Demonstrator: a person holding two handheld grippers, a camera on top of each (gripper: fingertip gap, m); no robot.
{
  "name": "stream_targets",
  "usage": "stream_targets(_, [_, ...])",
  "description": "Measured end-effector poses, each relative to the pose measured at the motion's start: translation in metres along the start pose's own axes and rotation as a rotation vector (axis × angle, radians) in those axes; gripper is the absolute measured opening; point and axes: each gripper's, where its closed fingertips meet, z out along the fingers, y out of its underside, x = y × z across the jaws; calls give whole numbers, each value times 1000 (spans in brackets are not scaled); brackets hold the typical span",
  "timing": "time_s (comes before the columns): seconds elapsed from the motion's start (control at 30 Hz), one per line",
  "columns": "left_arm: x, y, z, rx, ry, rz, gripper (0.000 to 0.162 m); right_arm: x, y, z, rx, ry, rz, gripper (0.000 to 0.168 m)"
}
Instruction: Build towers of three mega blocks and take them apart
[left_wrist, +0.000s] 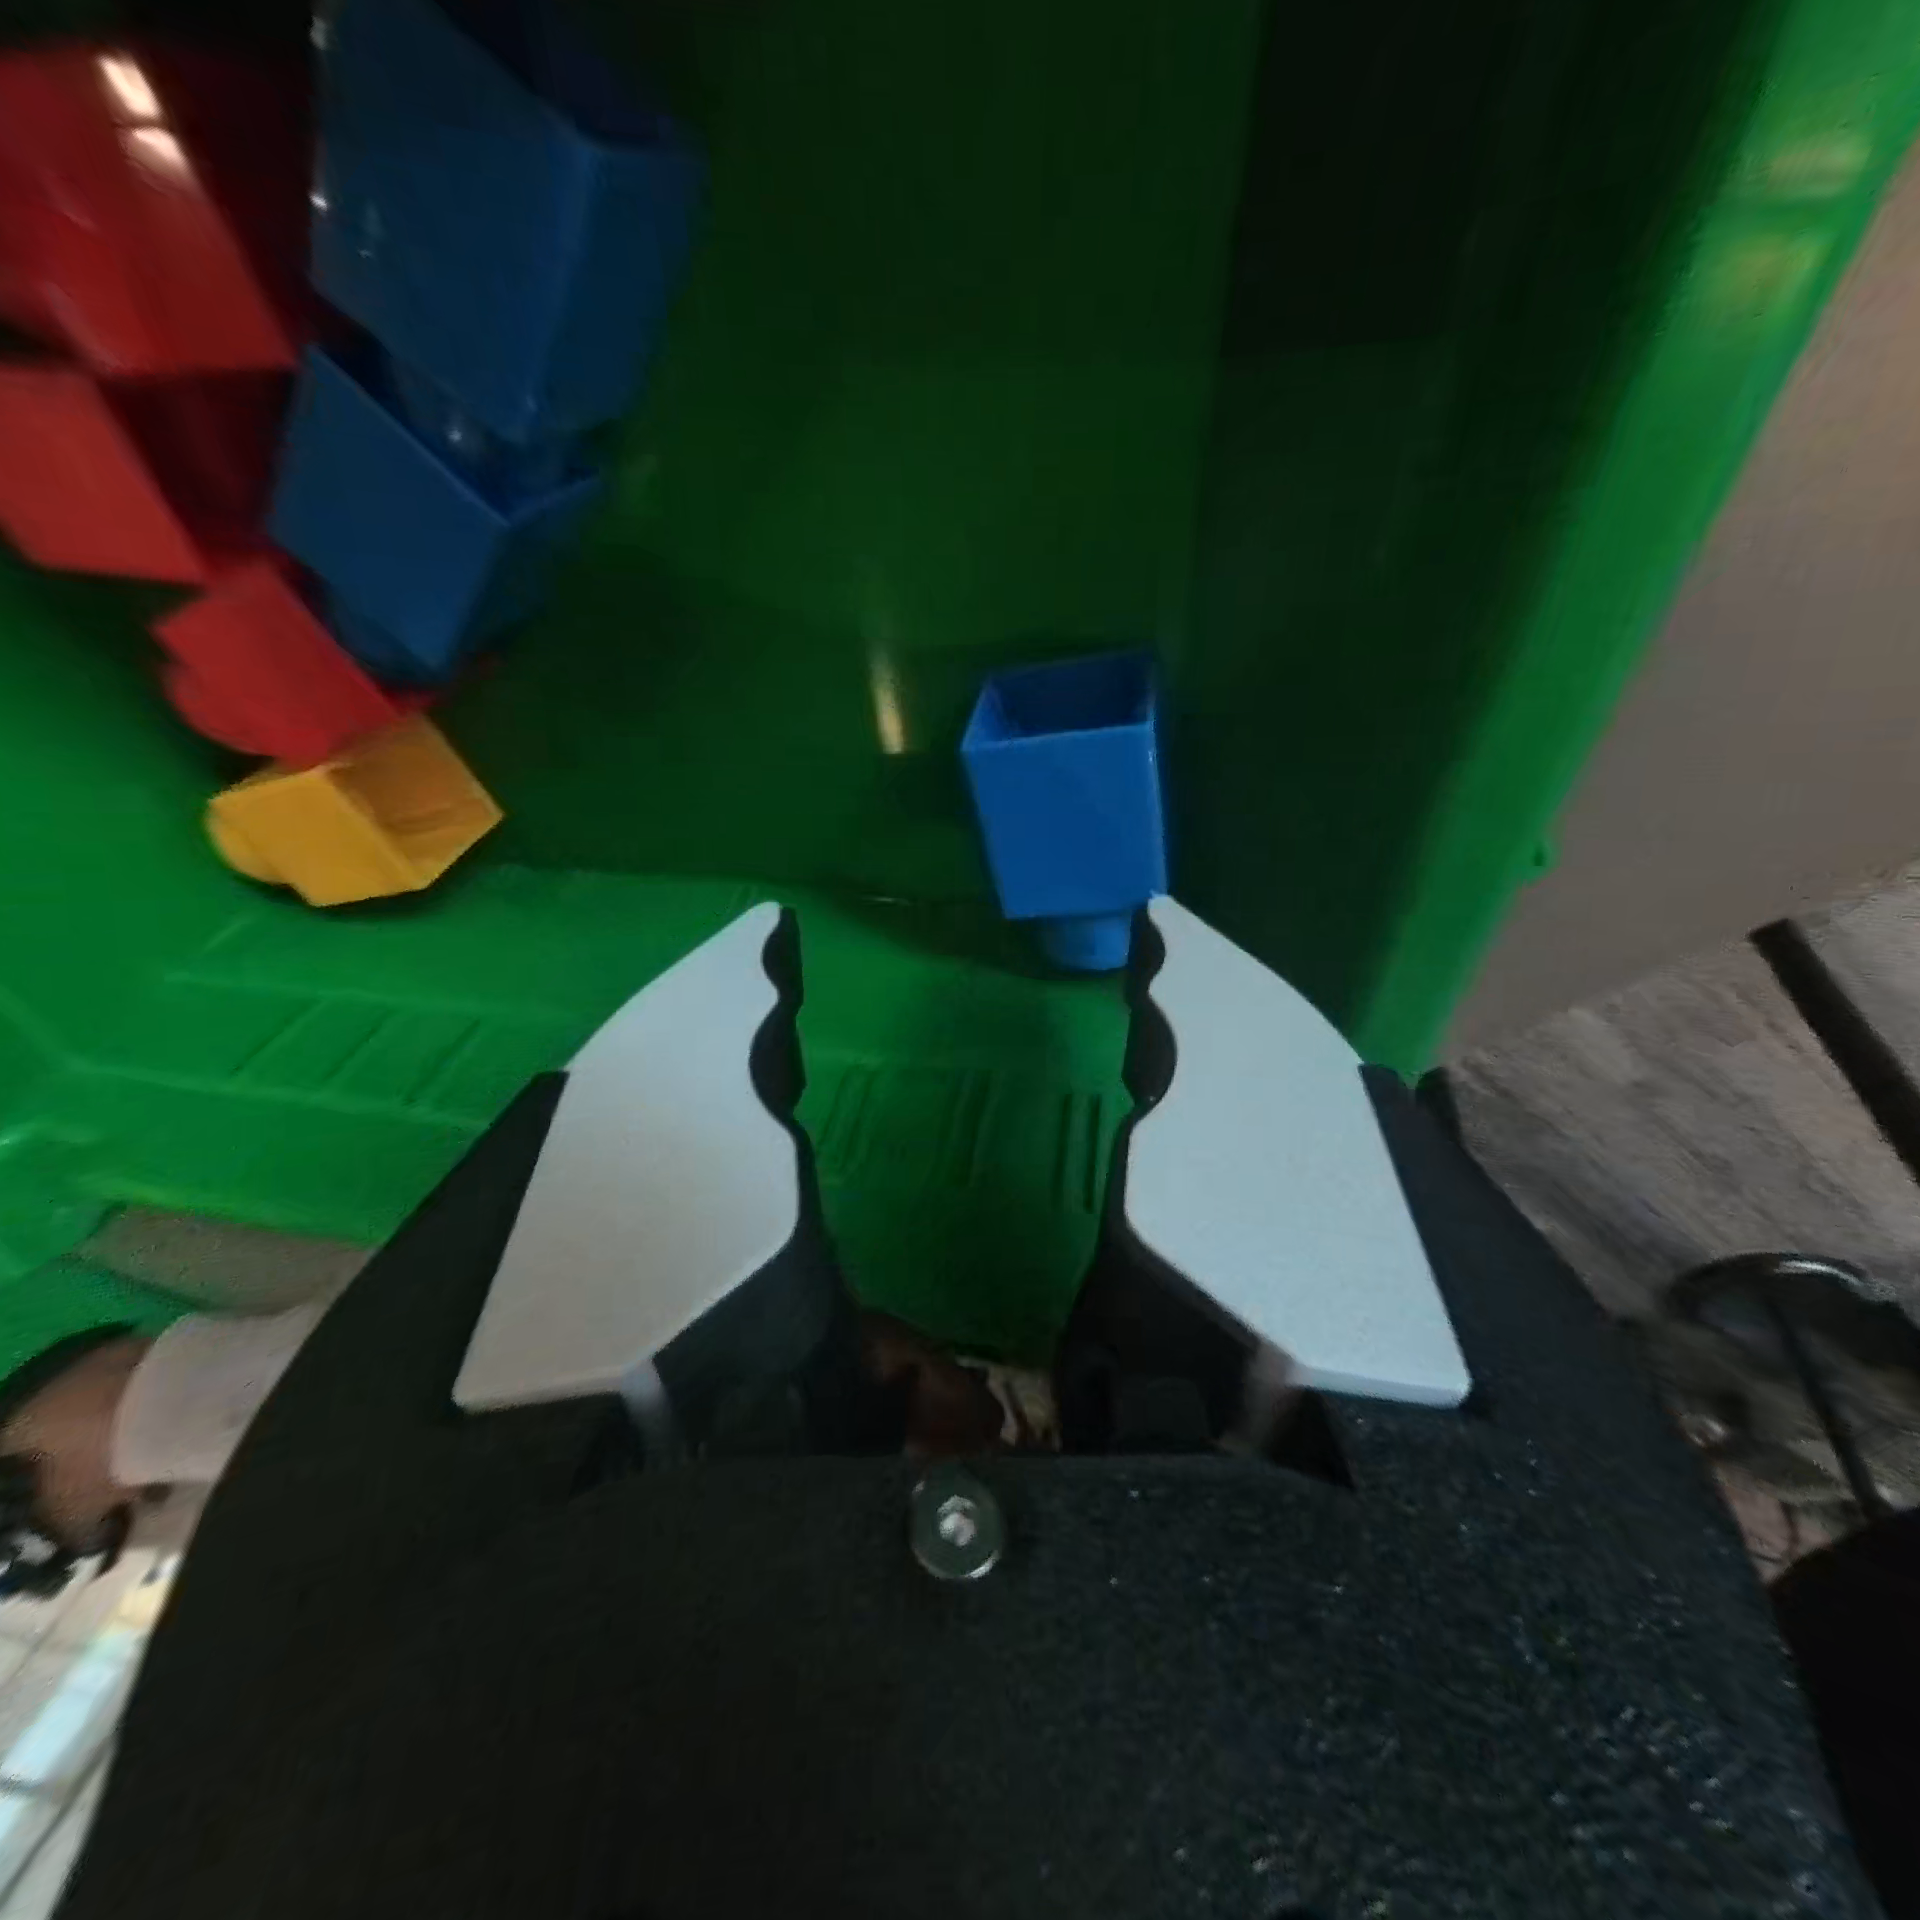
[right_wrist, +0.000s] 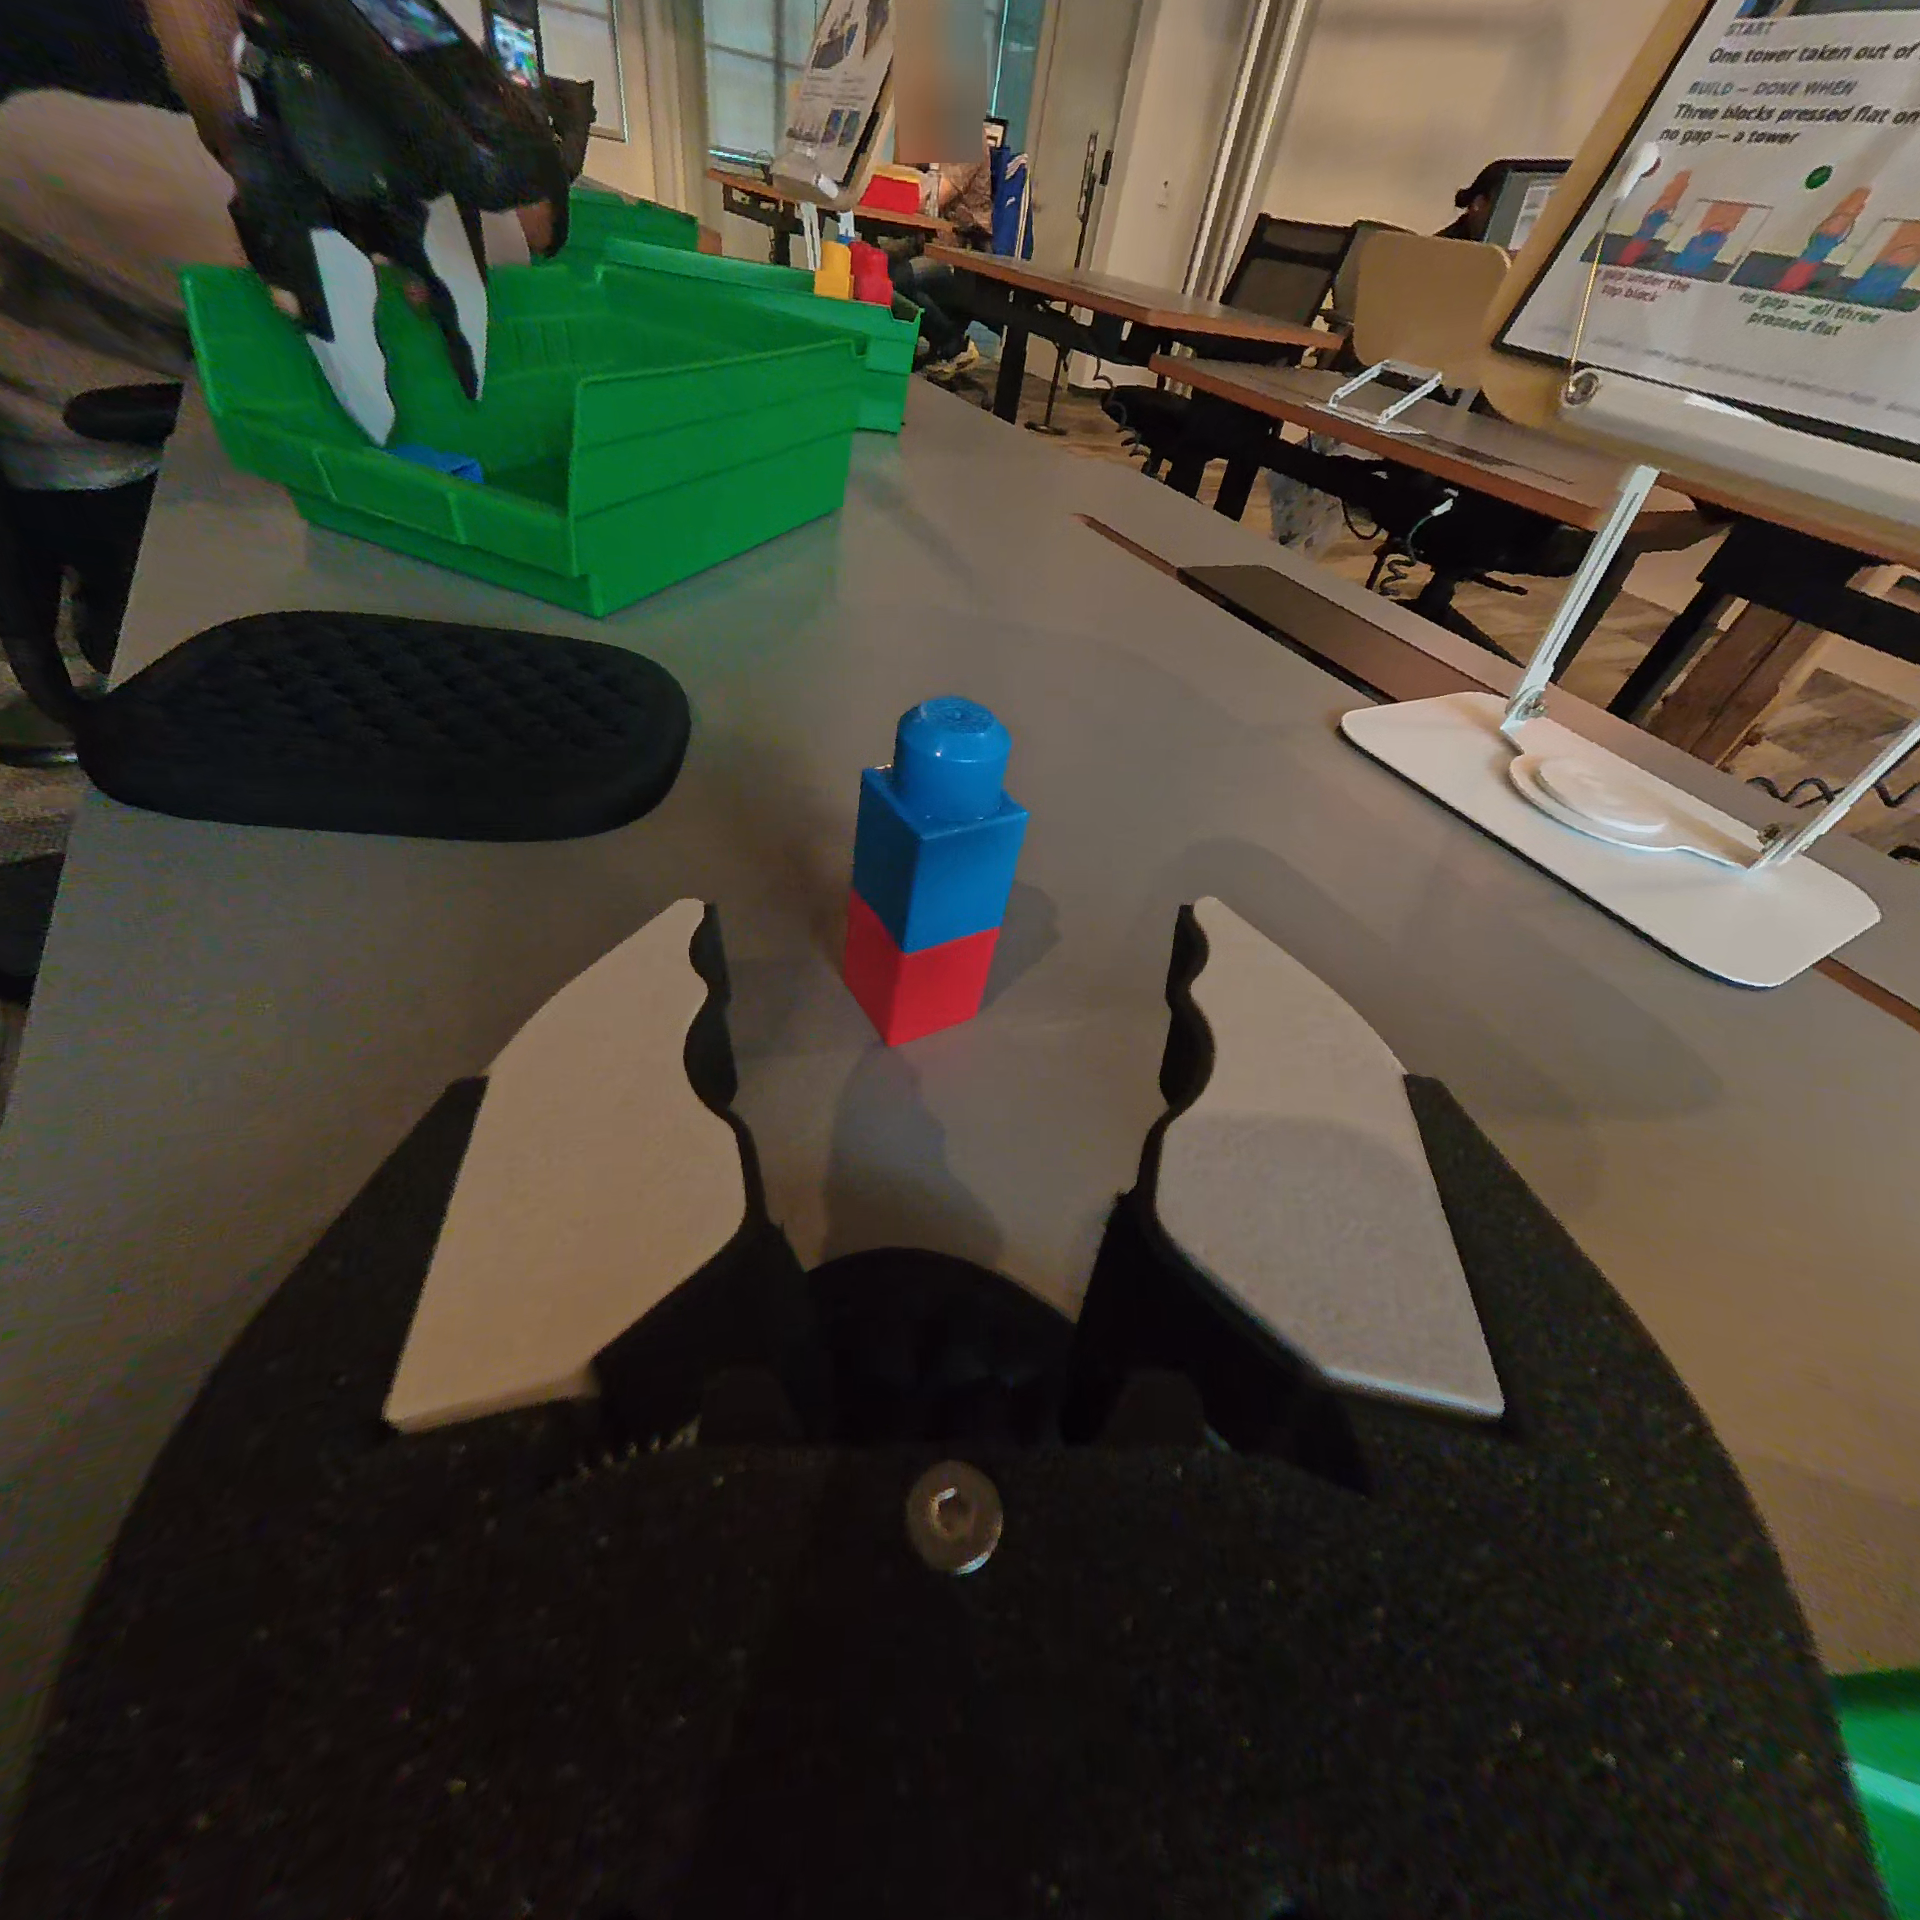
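Observation:
A two-block stack stands upright on the grey table: a blue block (right_wrist: 940, 831) on a red block (right_wrist: 916, 977). My right gripper (right_wrist: 940, 920) is open and empty, just short of the stack. My left gripper (left_wrist: 966, 920) is open and empty inside the green bin (left_wrist: 935, 364). A single blue block (left_wrist: 1070, 800) lies on its side just beyond its right fingertip (left_wrist: 1174, 920), stud toward me. A pile of red blocks (left_wrist: 114, 312), blue blocks (left_wrist: 447, 395) and a yellow block (left_wrist: 353, 816) lies at the bin's left. The right wrist view shows the left gripper (right_wrist: 426, 400) over the bin (right_wrist: 623, 468).
A black mesh pad (right_wrist: 384, 717) lies left of the stack. A white stand base (right_wrist: 1600, 842) holding an instruction sheet (right_wrist: 1766, 208) sits at the right. A second green bin (right_wrist: 831, 301) with blocks is behind the first. Tables and chairs stand beyond. My right fingertips sit around 50 cm from my left ones. Measured from the fingertips, the blue block (right_wrist: 940, 831) is 5 cm or so from the right gripper and 45 cm from the left.

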Motion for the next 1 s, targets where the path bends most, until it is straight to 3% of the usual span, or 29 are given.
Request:
stream_targets(0.17, [5, -8, 4, 52, 81, -33, 56, 1, 0, 0, 0, 4, 10, 81])
stream_targets(0.4, [17, -13, 15, 3, 190, -61, 62, 3, 0, -1, 7, 13, 20, 80])
stream_targets(0.5, [21, -12, 26, -42, 205, -59, 54, 4, 0, -1, 8, 14, 24, 80])
stream_targets(0.57, [22, -11, 35, -74, 204, -64, 37, 4, 0, 0, 6, 14, 25, 80])
stream_targets(0.63, [22, -10, 36, -77, 203, -65, 36, 4, 1, 0, 4, 14, 26, 80])
stream_targets(0.83, [4, -19, 13, 45, 108, -124, 36, 3, 3, 2, -16, 7, 19, 79])
stream_targets(1.0, [-18, -51, -37, 297, -46, -190, 35, 1, 4, 3, -23, 2, 11, 78])
